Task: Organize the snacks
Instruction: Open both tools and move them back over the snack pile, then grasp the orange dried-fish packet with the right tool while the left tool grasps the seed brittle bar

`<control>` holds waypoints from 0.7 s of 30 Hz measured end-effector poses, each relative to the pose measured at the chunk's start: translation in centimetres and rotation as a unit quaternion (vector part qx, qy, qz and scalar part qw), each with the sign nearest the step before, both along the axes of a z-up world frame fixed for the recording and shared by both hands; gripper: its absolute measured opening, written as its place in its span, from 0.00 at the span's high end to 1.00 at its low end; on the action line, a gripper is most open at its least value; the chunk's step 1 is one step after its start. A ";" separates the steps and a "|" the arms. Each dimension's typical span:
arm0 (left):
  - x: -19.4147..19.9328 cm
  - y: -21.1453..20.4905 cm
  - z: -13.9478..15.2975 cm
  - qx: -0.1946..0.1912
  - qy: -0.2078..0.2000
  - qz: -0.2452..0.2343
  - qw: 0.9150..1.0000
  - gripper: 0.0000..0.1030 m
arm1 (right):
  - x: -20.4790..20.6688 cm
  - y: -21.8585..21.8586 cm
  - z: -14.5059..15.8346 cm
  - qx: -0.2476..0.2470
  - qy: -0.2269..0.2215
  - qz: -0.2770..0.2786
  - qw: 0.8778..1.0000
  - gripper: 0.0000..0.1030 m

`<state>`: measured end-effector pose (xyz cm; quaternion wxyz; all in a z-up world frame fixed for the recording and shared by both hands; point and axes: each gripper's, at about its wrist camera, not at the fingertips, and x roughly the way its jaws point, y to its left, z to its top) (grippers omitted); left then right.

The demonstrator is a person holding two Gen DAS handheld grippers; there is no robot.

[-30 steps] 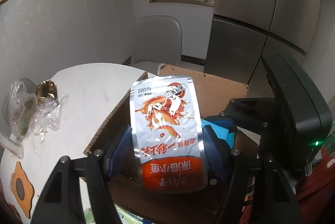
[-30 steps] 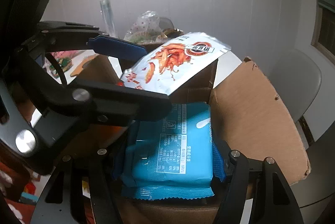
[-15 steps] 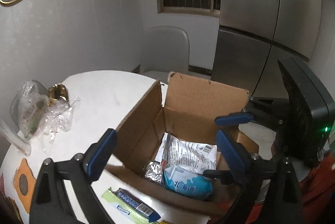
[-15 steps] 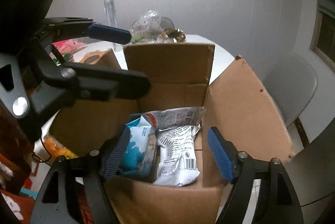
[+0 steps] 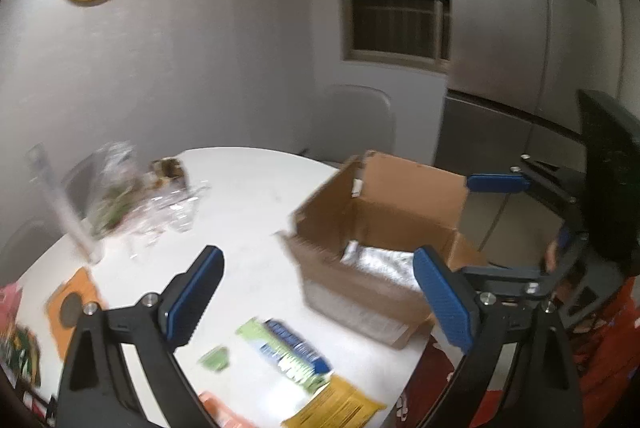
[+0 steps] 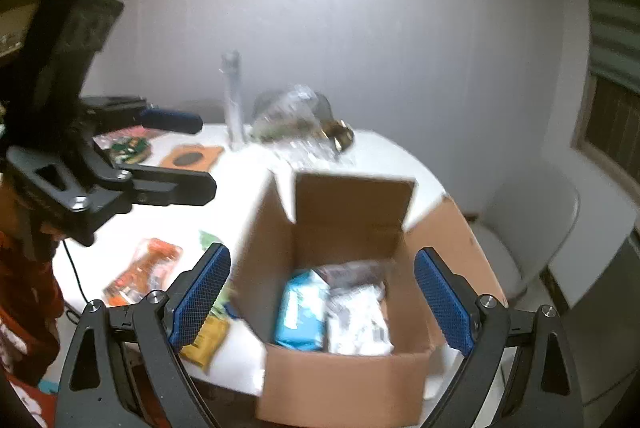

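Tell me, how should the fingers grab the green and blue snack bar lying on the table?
Come straight down from above and pinch the green and blue snack bar across its narrow width, near the middle. It lies flat on the white table and is long and thin, so its long sides are the easiest to close on.

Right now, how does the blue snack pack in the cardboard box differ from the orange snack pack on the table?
The blue snack pack lies inside the cardboard box, already sorted; the orange snack pack lies loose on the white table, outside it. The blue one rests against a white packet; the orange one lies apart from other packs. Both lie flat, and neither gripper holds them.
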<state>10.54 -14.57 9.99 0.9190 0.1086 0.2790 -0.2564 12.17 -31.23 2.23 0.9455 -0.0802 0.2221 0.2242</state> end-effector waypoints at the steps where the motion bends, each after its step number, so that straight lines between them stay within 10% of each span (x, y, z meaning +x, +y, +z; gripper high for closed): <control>1: -0.5 1.1 0.1 0.000 -0.004 0.011 1.000 0.09 | -0.7 0.3 0.3 0.000 -0.006 0.011 1.000 0.10; 11: -4.0 11.5 -4.1 -0.008 0.013 0.125 0.992 0.09 | -3.4 9.5 -0.8 -0.023 -0.003 0.147 0.989 0.10; 21: -5.0 17.3 -13.3 -0.039 0.090 0.187 0.977 0.09 | -1.6 16.1 -9.9 -0.047 0.109 0.193 0.974 0.11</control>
